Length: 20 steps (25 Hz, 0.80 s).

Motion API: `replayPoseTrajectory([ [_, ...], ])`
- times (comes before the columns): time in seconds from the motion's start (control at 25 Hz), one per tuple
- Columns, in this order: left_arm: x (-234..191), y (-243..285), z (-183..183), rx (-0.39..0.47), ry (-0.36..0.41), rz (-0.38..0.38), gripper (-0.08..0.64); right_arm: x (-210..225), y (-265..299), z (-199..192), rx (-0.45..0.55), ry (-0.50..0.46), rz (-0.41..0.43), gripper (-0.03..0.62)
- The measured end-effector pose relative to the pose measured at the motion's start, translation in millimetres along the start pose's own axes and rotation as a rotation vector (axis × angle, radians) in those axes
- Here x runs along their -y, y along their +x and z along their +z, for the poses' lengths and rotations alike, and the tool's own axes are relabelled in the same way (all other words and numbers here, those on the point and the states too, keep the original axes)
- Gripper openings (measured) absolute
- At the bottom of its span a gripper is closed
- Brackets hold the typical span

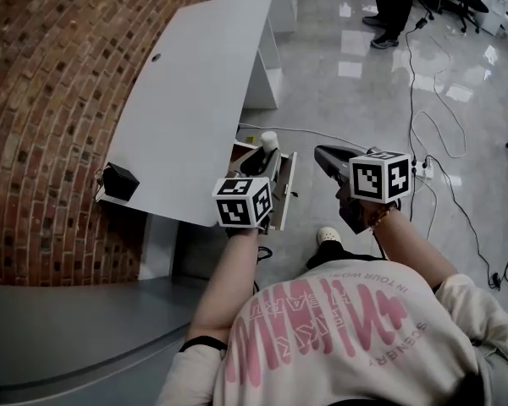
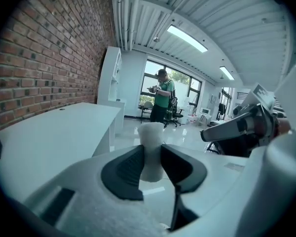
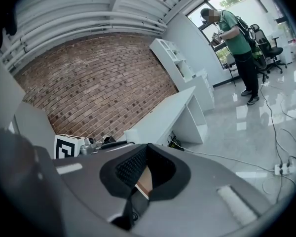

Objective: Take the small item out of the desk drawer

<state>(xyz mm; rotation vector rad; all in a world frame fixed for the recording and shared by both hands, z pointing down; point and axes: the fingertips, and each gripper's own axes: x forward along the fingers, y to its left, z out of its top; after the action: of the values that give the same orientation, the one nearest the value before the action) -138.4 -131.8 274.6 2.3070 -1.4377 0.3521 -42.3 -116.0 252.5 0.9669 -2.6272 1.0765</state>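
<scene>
A small white cylinder [image 1: 269, 139] is pinched upright in my left gripper [image 1: 267, 148], above the open desk drawer [image 1: 285, 186]. In the left gripper view the dark pads press both sides of the white cylinder [image 2: 150, 152], so the left gripper [image 2: 151, 163] is shut on it. My right gripper [image 1: 320, 152] hovers to the right of the drawer, over the floor. Its jaws meet at the tips with nothing between them in the right gripper view [image 3: 146, 150]. The drawer hangs under the white desk [image 1: 195, 100] at its near right corner.
A black box [image 1: 118, 180] sits on the desk's near left corner by the brick wall [image 1: 42, 100]. Cables and a power strip [image 1: 423, 170] lie on the glossy floor to the right. A person [image 1: 394, 7] stands far off. A grey surface [image 1: 68, 328] lies at lower left.
</scene>
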Motion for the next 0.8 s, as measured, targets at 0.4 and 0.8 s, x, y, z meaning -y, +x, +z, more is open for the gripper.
replayPoseTrajectory([
  [0.4, 20, -36, 44, 0.114, 0.042, -0.025, 0.112, -40, -13, 28, 0.064, -0.073, 0.029, 0.009],
  [0.8, 44, -67, 69, 0.209, 0.034, -0.078, 0.114, -74, -31, 45, 0.139, -0.108, 0.052, 0.009],
])
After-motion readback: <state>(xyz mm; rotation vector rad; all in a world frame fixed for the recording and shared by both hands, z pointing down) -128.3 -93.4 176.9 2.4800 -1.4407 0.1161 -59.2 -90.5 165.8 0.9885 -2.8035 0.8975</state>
